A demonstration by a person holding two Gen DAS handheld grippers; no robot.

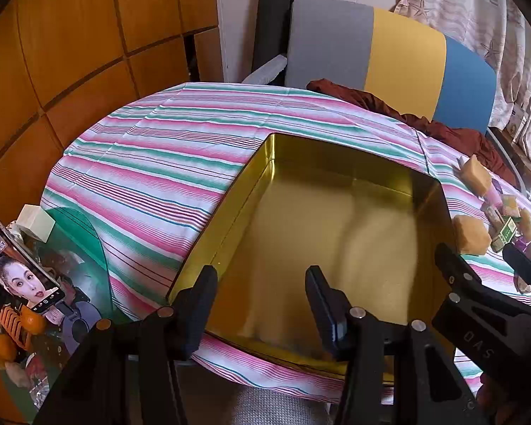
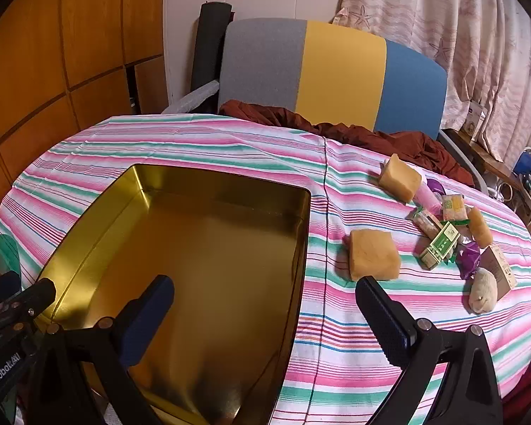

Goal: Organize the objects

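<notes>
The left gripper (image 1: pixel 262 304) and the right gripper (image 2: pixel 265 315) both have their fingers spread, holding nothing, above the gold tin (image 2: pixel 88 219) on the striped tablecloth (image 2: pixel 336 336). The soap bars (image 2: pixel 371 260) and small packets (image 2: pixel 439 244) lie right of the tin.

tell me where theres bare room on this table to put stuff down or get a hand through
The gold tin is empty inside. The striped cloth is bare behind the tin, up to the red fabric, and in the strip between the tin and the nearest yellow block. It is crowded at the right: blocks, a green box, purple wrappers and a small plush toy.
</notes>
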